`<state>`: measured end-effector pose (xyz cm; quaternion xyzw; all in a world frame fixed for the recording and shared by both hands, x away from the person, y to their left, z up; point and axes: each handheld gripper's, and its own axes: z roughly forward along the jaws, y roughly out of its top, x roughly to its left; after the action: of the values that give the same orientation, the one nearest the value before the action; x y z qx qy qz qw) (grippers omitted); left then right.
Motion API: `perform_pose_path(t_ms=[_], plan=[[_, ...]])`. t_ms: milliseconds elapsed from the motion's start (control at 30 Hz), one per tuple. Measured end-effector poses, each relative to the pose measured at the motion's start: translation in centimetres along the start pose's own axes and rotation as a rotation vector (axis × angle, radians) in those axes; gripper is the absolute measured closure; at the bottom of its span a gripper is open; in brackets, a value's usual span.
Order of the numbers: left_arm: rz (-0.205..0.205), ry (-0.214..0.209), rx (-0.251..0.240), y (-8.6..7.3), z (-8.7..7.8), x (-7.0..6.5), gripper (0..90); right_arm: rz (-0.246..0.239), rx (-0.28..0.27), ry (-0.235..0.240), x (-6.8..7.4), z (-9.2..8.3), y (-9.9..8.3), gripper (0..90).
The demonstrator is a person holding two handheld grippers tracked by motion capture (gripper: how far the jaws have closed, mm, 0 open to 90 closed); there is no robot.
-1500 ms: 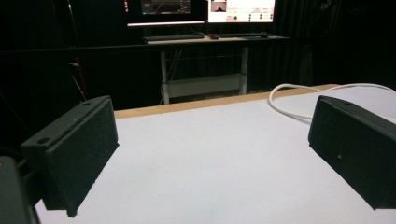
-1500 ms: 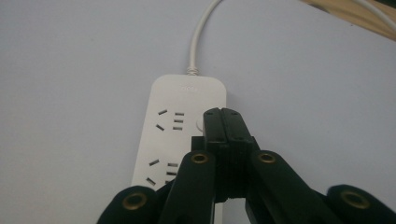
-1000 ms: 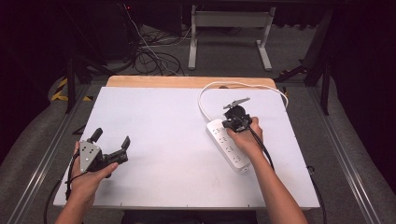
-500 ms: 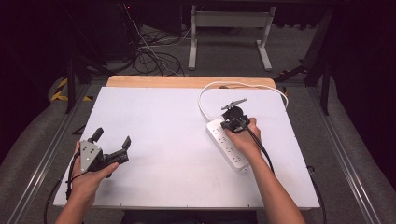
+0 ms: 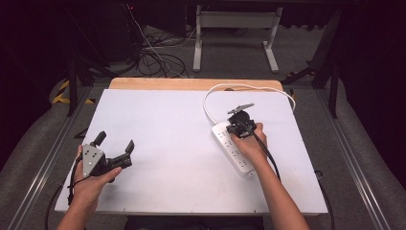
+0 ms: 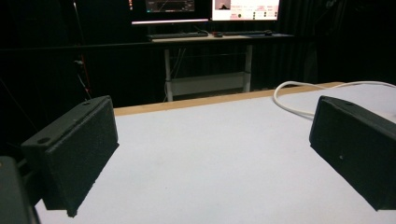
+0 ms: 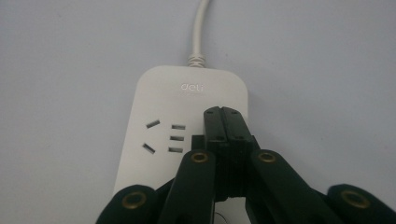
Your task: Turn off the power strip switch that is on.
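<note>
High view: right tongs (image 5: 238, 125) brought together, tip down on the near-cable end of the white power strip (image 5: 233, 152), which lies slantwise on the white table (image 5: 167, 134) under the right hand (image 5: 250, 141). White cable (image 5: 210, 98) looping away beyond those tongs toward the far table edge. Left tongs (image 5: 115, 143) well apart from the strip, spread wide, nothing between them, held just over the table in the left hand (image 5: 91, 184).

Left gripper view: both black pads (image 6: 74, 149) standing far apart over bare table, empty; a bend of cable (image 6: 292, 100) ahead and to one side. Best kept idle there, or brought over to pin the strip's far end if it starts to slide.

Right gripper view: tongs (image 7: 226, 122) shut tight, nothing clamped, the joined tip resting on the strip's top face (image 7: 161, 100) just beside the first group of socket slots (image 7: 167, 137), below the "deli" mark (image 7: 191, 87). Looks like a press on the strip's end, perhaps at a switch hidden beneath the tip; cannot tell. To do it well: push straight down, keep the tip square and closed, avoid skidding toward the slots, and avoid levering the light strip sideways on the smooth table.
</note>
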<state>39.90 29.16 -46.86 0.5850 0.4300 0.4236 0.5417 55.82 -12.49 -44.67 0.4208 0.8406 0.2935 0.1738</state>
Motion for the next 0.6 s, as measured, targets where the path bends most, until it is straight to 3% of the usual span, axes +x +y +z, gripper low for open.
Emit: perform_pose_path(t_ms=[267,400,600], plan=[[0.000,-0.001,0.001,-0.01,0.06,0.02,1.7,-0.011,-0.008,-0.027,0.40,0.02,-0.15,90.0],[0.000,-0.003,0.000,0.01,0.05,0.01,1.8,0.011,-0.006,-0.010,0.12,-0.02,-0.33,90.0],[-0.001,-0.004,0.000,0.02,0.10,0.04,1.8,-0.001,-0.011,-0.018,0.25,-0.03,-0.40,90.0]])
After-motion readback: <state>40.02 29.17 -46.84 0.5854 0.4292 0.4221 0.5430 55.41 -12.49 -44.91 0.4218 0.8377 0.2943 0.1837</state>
